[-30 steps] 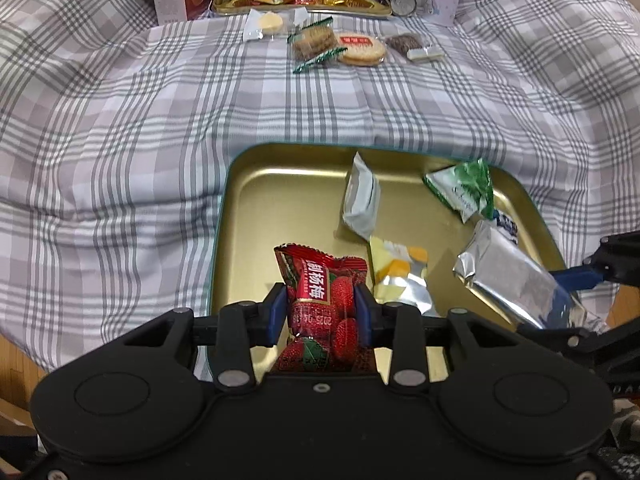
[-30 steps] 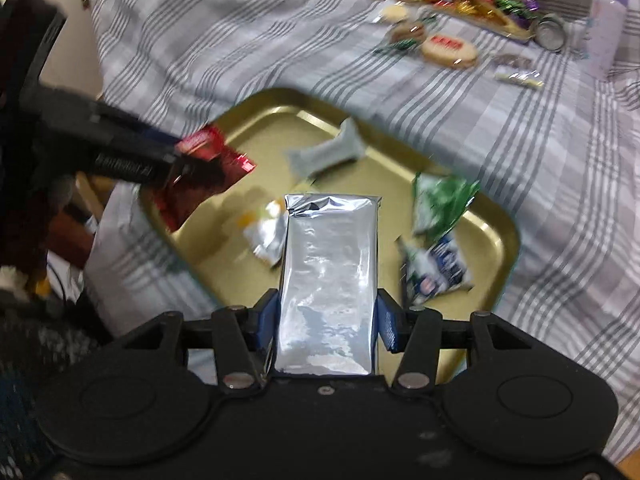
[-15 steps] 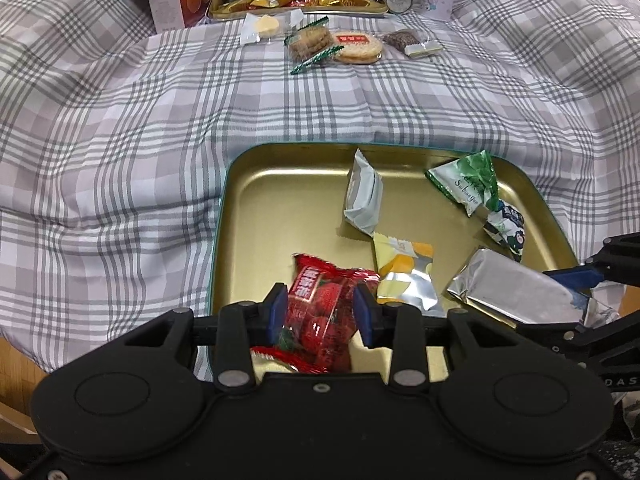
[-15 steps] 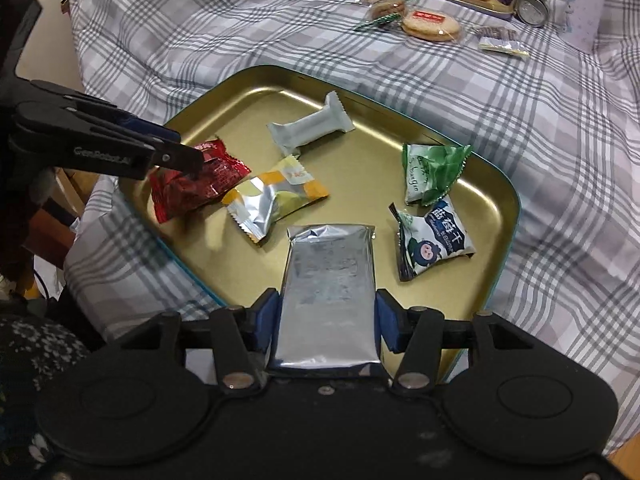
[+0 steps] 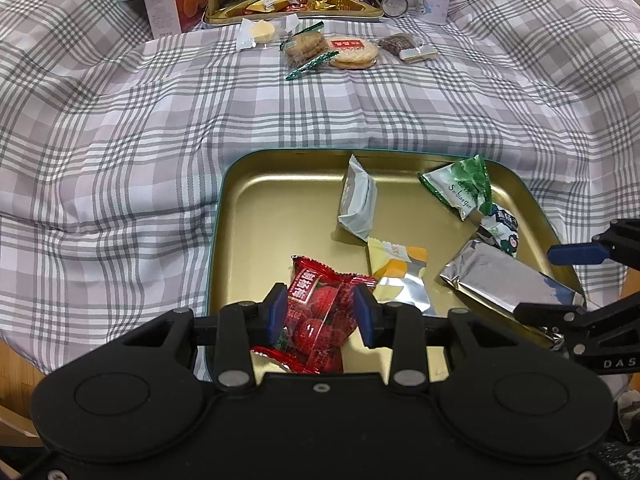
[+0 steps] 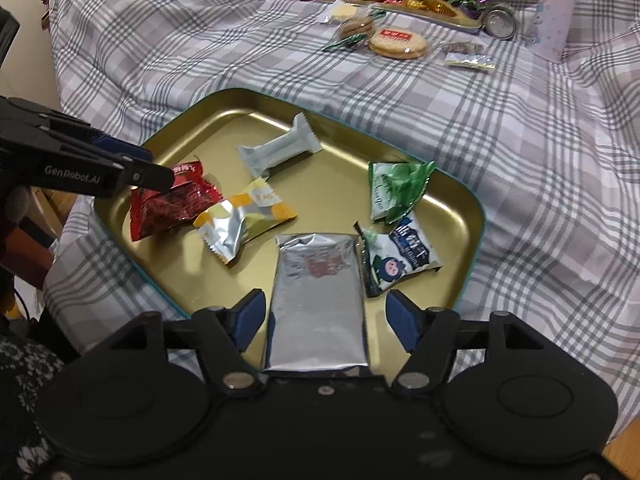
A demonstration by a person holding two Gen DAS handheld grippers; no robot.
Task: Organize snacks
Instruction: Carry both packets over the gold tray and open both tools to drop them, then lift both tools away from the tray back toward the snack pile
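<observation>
The right gripper was opening, its pads clear of the silver packet lying between them on the gold tray. The left gripper remained clamped on the red packet, low over the tray's near edge. Four packets lay beyond the fingers. Several snacks on the checked cloth far ahead were judged outstanding.

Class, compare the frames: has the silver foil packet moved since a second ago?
Yes. The silver foil packet came down onto the gold tray, beside the blue-and-white packet. The right gripper is opening, its pads clear of the foil.
</observation>
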